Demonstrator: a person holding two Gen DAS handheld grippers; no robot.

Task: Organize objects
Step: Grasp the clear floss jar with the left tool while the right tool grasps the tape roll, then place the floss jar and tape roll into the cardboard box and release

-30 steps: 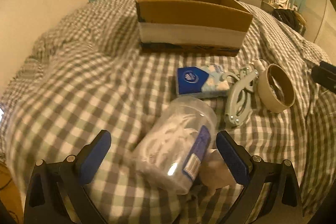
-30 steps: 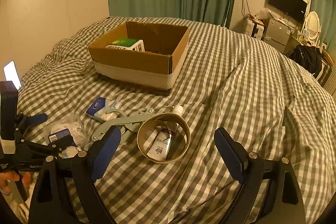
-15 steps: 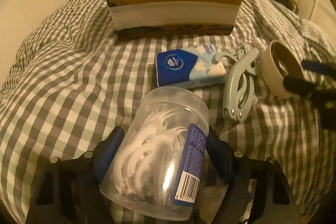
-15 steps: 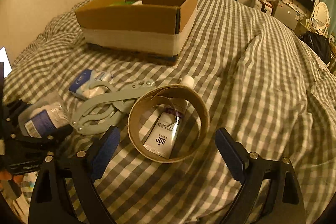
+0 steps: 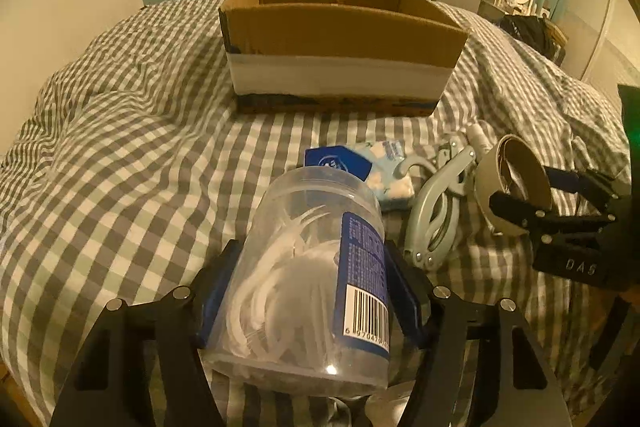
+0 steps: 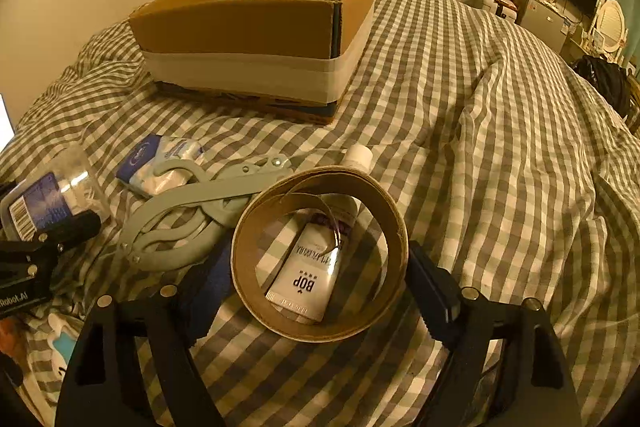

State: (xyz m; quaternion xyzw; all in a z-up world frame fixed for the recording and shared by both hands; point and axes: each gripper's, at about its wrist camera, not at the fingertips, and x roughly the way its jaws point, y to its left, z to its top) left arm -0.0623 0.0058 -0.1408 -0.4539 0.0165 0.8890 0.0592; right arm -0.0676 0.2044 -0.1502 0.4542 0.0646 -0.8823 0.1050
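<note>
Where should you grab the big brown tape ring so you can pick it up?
Squeeze the tape ring across its outside, one finger on the left wall and one on the right, coming from the near side. It lies nearly flat with its hole facing up and a white tube inside, and the right gripper already straddles it with its jaws on either side.

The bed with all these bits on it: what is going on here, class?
A person is tidying loose items on a checked bedspread with two handheld grippers. The left gripper is shut on a clear plastic jar. The right gripper straddles a cardboard tape ring that encircles a white tube. Grey clips and a tissue pack lie nearby; a cardboard box waits behind.
</note>
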